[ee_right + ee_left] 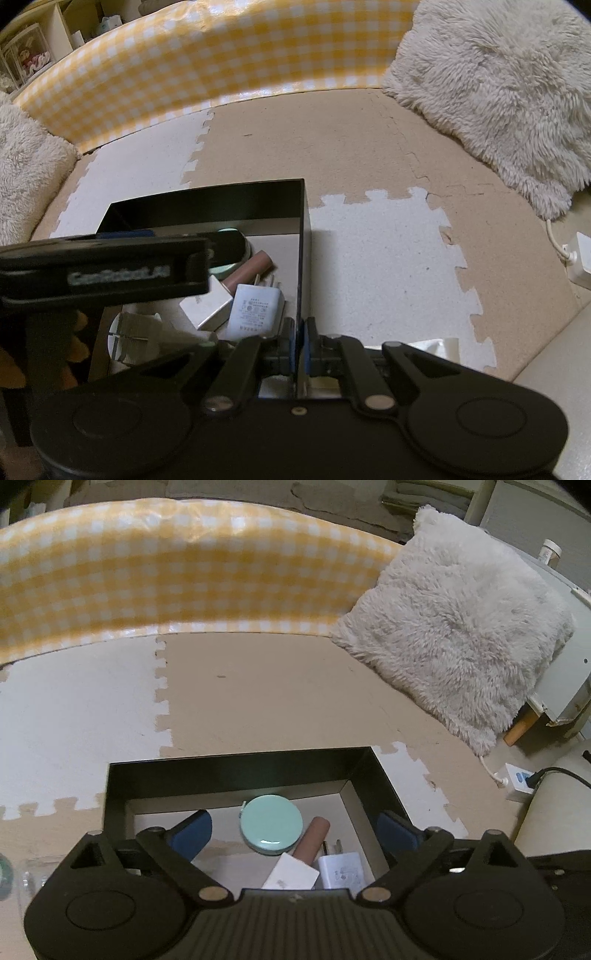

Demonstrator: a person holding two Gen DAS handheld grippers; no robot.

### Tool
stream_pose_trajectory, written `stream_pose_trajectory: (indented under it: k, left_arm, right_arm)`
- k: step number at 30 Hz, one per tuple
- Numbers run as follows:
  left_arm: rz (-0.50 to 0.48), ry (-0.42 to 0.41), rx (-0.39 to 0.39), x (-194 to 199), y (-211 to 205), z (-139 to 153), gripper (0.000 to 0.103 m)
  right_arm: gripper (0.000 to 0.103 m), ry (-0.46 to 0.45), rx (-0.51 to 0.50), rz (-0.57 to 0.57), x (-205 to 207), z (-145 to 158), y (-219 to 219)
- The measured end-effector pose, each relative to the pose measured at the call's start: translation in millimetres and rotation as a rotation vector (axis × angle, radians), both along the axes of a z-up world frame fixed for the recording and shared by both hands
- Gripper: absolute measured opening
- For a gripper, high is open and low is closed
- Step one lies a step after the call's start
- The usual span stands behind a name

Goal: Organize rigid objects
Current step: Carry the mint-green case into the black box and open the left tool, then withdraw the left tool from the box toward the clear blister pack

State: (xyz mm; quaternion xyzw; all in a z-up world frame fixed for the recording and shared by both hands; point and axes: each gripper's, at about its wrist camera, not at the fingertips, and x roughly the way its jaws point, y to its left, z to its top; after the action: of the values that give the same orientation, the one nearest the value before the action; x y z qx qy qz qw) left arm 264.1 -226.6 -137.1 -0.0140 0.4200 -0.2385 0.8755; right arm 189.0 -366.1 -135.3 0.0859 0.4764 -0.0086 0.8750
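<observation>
"What are the left tongs (291, 834) doing?"

"Spread wide over the black box (236, 775), holding nothing."

"And the right tongs (300, 347)?"

"Pinching the box's right wall, low in the frame. Inside lie a green round case (269, 827), a brown tube (312, 840) and a white plug (255, 306)."

Beige and white puzzle floor mat (258, 701); yellow checked cloth (166, 583) at 12 o'clock, fluffy cushion (461, 627) at 2 o'clock

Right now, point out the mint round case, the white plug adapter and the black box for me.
mint round case (270, 824): left wrist view, centre of its lid.
white plug adapter (255, 307): right wrist view, its printed face.
black box (303, 236): right wrist view, its right wall.
</observation>
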Motion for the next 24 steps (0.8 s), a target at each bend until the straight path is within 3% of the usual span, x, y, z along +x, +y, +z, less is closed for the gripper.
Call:
stream_pose_trajectory:
  k: [7,24]
  left_arm:
    - [0.002,-0.010,0.028,-13,9,13,0.103]
    - [0.017,-0.062,0.058,-49,55,35,0.103]
  right_arm:
    - [0.005,-0.001,0.001,-0.001,0,0,0]
    - [0.005,-0.002,0.000,0.000,0,0,0]
